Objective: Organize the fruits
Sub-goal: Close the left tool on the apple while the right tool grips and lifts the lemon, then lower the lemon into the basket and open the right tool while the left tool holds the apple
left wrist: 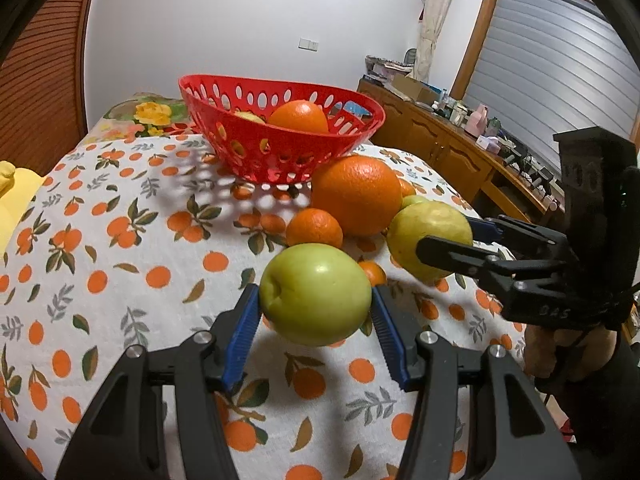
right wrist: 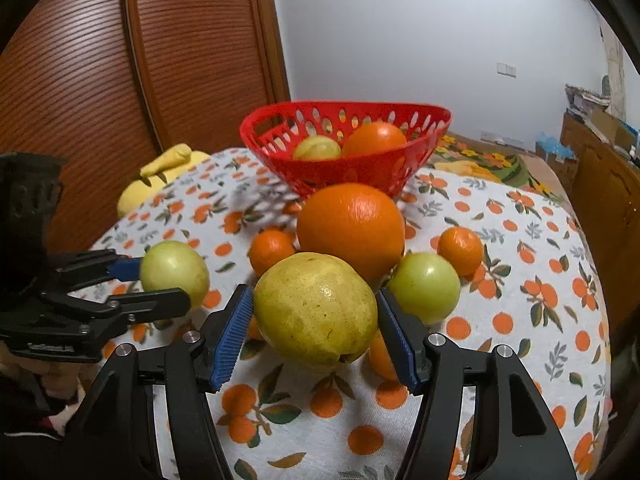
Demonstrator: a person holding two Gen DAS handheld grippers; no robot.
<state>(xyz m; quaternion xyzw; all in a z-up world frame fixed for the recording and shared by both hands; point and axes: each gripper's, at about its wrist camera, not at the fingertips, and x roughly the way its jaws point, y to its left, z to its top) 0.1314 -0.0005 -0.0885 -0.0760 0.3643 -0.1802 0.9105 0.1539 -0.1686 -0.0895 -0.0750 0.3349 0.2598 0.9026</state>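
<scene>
Blue-padded fingers (left wrist: pixel 244 328) of your left gripper (left wrist: pixel 316 320) sit on both sides of a green apple (left wrist: pixel 316 294), pressed against it and apparently holding it just off the tablecloth (left wrist: pixel 120 280). Your right gripper (right wrist: pixel 316 328) is likewise closed on a yellow-green pear (right wrist: pixel 316 310), its pads touching both flanks. Just beyond the jaws lie a large orange (right wrist: pixel 352 230), two small tangerines (right wrist: pixel 272 250) (right wrist: pixel 460 250) and a second green apple (right wrist: pixel 424 286), all loose on the cloth. Farther back stands the red basket (left wrist: pixel 280 152), already holding one orange (left wrist: pixel 298 116) and a pale fruit (right wrist: pixel 318 148) (only its top edge shows from the left wrist, while the right wrist view shows it plainly). By my reckoning you're early on: two fruits binned, two in hand, four waiting. Your right wrist view alone shows the second apple and far tangerine fully; your left view mostly hides both behind the pear and large orange.
</scene>
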